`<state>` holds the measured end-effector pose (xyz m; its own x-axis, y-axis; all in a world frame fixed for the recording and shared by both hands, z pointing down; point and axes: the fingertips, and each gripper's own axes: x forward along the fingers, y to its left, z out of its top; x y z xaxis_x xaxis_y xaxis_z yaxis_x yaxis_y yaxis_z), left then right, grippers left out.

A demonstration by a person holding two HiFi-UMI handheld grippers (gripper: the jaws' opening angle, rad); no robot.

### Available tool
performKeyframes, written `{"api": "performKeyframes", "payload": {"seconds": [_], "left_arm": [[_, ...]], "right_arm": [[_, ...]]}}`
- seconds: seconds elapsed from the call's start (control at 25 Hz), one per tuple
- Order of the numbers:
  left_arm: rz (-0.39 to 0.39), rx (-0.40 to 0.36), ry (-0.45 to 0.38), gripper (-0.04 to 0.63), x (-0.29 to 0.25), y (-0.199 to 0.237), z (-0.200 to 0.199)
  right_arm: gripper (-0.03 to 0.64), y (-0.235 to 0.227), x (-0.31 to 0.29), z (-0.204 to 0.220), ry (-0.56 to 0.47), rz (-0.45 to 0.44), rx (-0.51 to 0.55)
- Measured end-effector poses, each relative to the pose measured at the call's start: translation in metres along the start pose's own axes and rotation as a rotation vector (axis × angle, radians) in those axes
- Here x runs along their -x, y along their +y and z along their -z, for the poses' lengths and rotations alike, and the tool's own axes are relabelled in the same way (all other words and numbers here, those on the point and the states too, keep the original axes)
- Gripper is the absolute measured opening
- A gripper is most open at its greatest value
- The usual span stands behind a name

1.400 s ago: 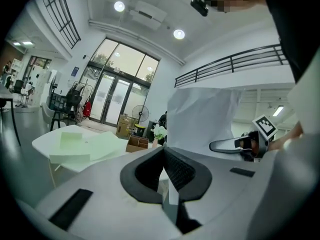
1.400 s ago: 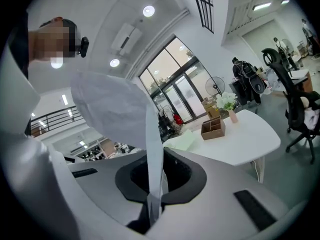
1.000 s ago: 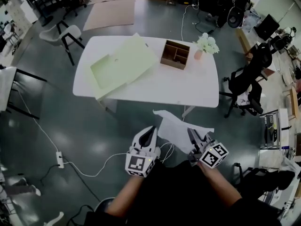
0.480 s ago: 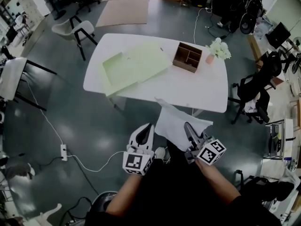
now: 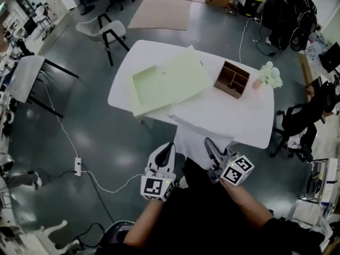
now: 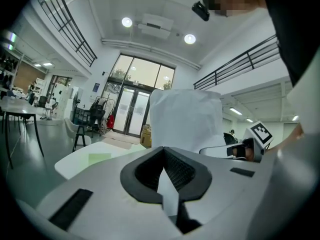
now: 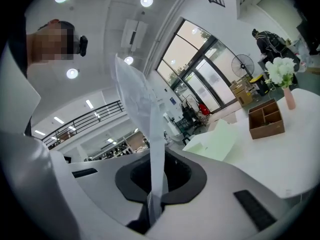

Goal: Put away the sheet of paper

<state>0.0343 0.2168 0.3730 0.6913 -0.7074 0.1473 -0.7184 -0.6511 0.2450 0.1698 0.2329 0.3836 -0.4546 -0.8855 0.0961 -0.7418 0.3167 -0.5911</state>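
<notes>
Both jaws are clamped tight: your left gripper [image 6: 167, 186] and right gripper [image 7: 152, 196] each pinch the sheet of paper [image 5: 197, 142], which stands up at twelve o'clock between them. You've carried it in, and the table [image 5: 249, 126] has slid closer until its near edge meets the sheet's top, so the drop looks close. The gripper views prove both pinches, but only the head view shows the green folder [image 5: 170, 81] open at eleven o'clock.

White table [image 5: 239, 116]: open green folder [image 5: 170, 81], wooden box [image 5: 232, 79], flower vase [image 5: 268, 76]
</notes>
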Motion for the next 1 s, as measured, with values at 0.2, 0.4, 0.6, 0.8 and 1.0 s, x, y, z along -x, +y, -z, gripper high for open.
{"api": "performKeyframes", "payload": {"seconds": [0.2,0.4,0.6,0.8,1.0], "left_arm": [[-0.085,0.026,0.013,0.002,-0.034,0.04,-0.004],[-0.159,0.017,0.034,0.003,-0.07,0.076,-0.01],[-0.219,0.005,0.041,0.003,-0.106,0.1,-0.024],[-0.298,-0.004,0.036,0.002,-0.129,0.123,-0.037],[-0.397,0.016,0.023,0.003,-0.134,0.149,-0.041]], "right_arm": [[-0.002,-0.025,-0.06,-0.004,0.066,-0.056,-0.069],[-0.002,-0.049,-0.11,-0.013,0.135,-0.1,-0.103],[-0.002,-0.074,-0.151,-0.028,0.177,-0.141,-0.122],[-0.002,-0.099,-0.186,-0.042,0.215,-0.18,-0.136],[-0.002,-0.125,-0.218,-0.048,0.252,-0.193,-0.146]]}}
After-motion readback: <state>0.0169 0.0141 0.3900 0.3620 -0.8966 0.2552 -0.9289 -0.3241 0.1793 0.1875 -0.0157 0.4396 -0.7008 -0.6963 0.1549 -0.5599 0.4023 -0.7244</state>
